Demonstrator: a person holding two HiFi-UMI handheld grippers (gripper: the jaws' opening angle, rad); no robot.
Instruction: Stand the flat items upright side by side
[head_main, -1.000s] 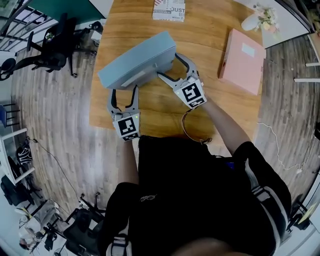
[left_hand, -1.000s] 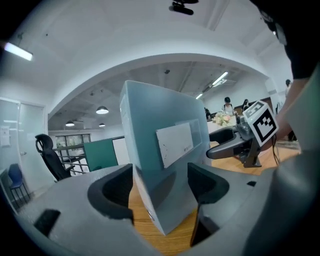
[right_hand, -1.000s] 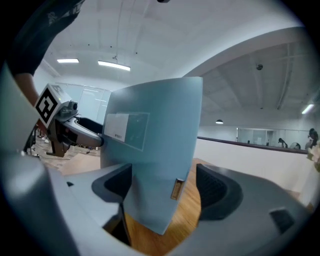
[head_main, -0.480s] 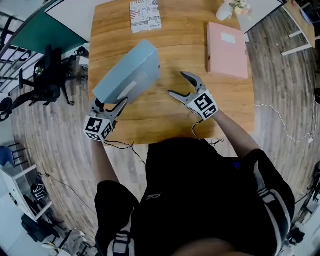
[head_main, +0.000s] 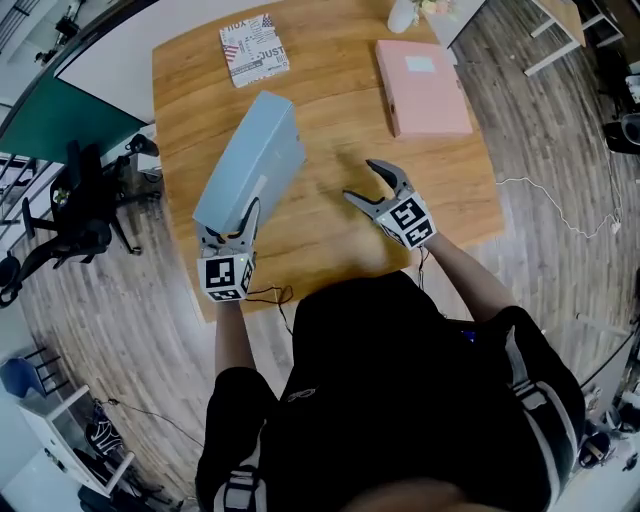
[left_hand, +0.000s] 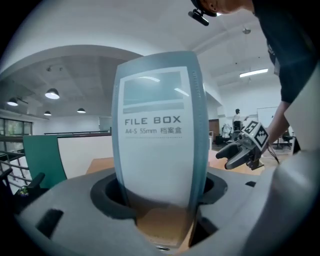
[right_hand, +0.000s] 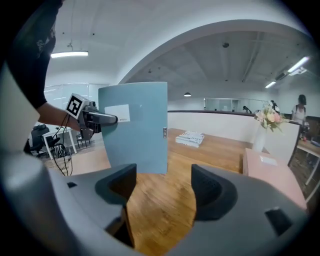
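A blue-grey file box (head_main: 250, 165) stands on its long edge on the wooden table (head_main: 330, 235). My left gripper (head_main: 232, 218) is at its near end. In the left gripper view the labelled spine (left_hand: 157, 130) fills the gap of the left gripper (left_hand: 157, 195). Its jaws have just been closing and press on both sides. To the right my right gripper (head_main: 360, 180) hovers over bare wood, apart from the box. Its jaws have just been closing a little, with nothing between them (right_hand: 160, 192). The right gripper view shows the box's broad side (right_hand: 135, 125).
A pink file box (head_main: 420, 85) lies flat at the table's far right. A printed booklet (head_main: 253, 48) lies flat at the far left. A vase of flowers (head_main: 405, 12) stands at the back edge. An office chair (head_main: 80, 200) is on the floor left of the table.
The right gripper let go of the box and drew away to the right. The left gripper shifted to the box's near end, and the box now stands steeper on its edge.
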